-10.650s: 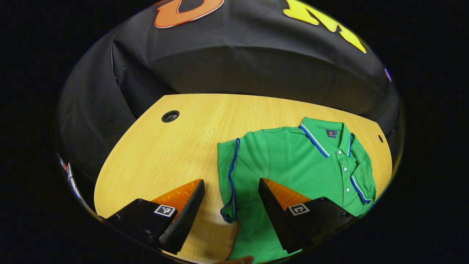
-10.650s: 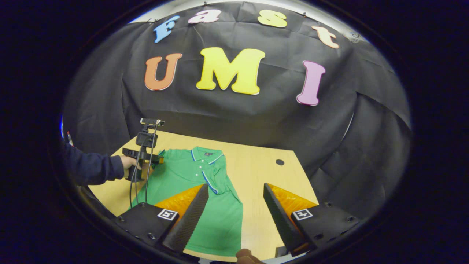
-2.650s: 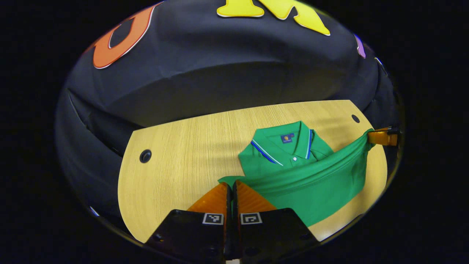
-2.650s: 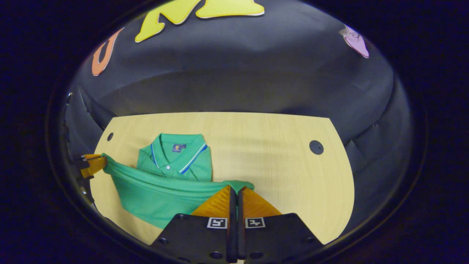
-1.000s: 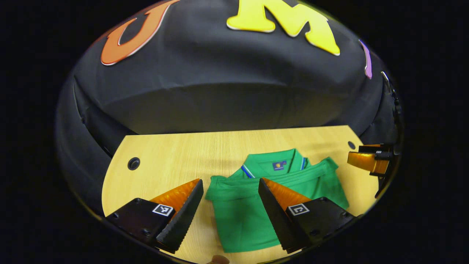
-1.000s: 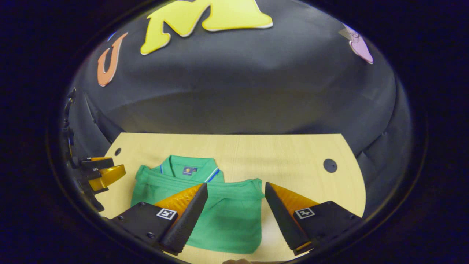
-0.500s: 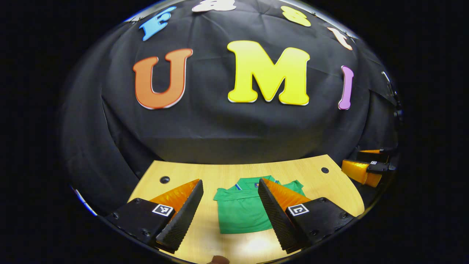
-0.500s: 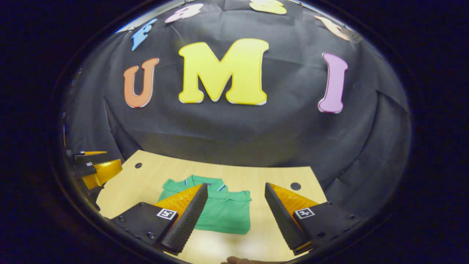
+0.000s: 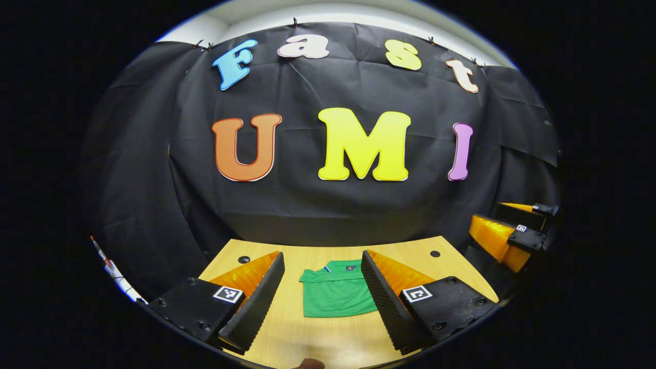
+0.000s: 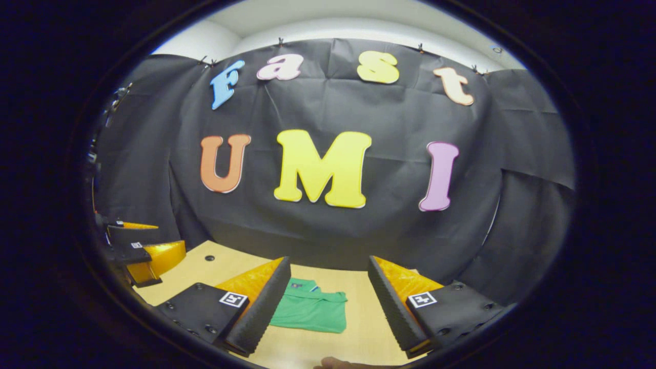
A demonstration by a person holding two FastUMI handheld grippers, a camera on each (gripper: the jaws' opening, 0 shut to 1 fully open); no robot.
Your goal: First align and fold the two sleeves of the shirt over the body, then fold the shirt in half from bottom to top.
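Shirt (image 9: pixel 335 294) is lying folded on the counter (image 9: pixel 328 338) in the lower centre of the left gripper view, framed between the two fingers of the left tongs (image 9: pixel 322 279). Its collar is facing the far edge of the counter, and the folded body is forming a compact rectangle with the sleeves tucked under the top layer. The left tongs are standing spread wide, touching nothing and sitting well apart from the shirt. At the right edge of the frame, the right tongs (image 9: pixel 505 230) are showing side-on above the counter's right end, gripping nothing. Two round holes are sitting in the counter near its far corners. The black cloth wall is rising behind the counter and taking up the upper half of the frame.

In the right gripper view, the shirt (image 10: pixel 310 310) is lying in the lower centre of the frame, partly hidden behind the left finger of the right tongs (image 10: pixel 328 279). The right tongs are spread wide and are clear of the fabric. At the left edge of the frame, the left tongs (image 10: pixel 146 246) are hovering above the left end of the counter (image 10: pixel 359 307), spread and holding nothing. A fingertip is showing at the bottom edge of the frame.
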